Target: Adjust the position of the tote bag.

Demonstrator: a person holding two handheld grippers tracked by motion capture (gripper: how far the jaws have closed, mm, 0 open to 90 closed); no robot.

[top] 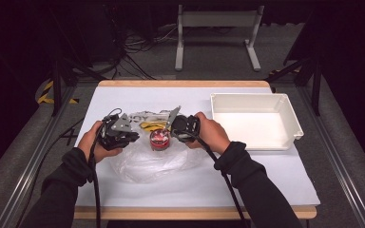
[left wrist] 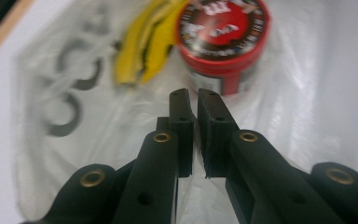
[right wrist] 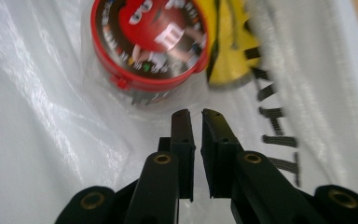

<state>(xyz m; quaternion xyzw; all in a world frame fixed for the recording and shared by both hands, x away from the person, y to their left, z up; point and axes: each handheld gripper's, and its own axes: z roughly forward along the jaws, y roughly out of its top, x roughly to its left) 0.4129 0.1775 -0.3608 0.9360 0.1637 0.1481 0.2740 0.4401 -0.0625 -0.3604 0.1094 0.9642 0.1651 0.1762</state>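
The bench [top: 285, 180], covered by a white sheet with a wooden edge front and back, carried everything. On its right side stood a white plastic bin [top: 290, 121], well apart from the hands.

Near the middle lay a clear plastic bag [top: 147, 166] with dark lettering and a yellow mark printed on it; its film spread crumpled towards the person's side. The same bag [left wrist: 307, 93] showed in the left gripper view as glossy film under and around the jaws, and in the right gripper view [right wrist: 42, 140] likewise.

The left tongs [top: 134, 136] sat just left of the round tin, held in the person's left hand [top: 91, 142]. In the left gripper view, the left tongs [left wrist: 194, 100] had their jaws drawn almost together, only a thin slit between the pads; a fold of bag film appeared to rise into that slit, so they seemed pinched on the bag.

The right tongs [top: 173, 133] sat just right of the tin, in the right hand [top: 214, 133]. In the right gripper view, the right tongs [right wrist: 196, 119] stood nearly closed too, apparently nipping the film.

Between both tongs stood a small round red candy tin [top: 160, 139], wrapped in the bag. It lay just beyond each pair of jaw tips [left wrist: 223, 42] [right wrist: 149, 42], upright, lid upward.
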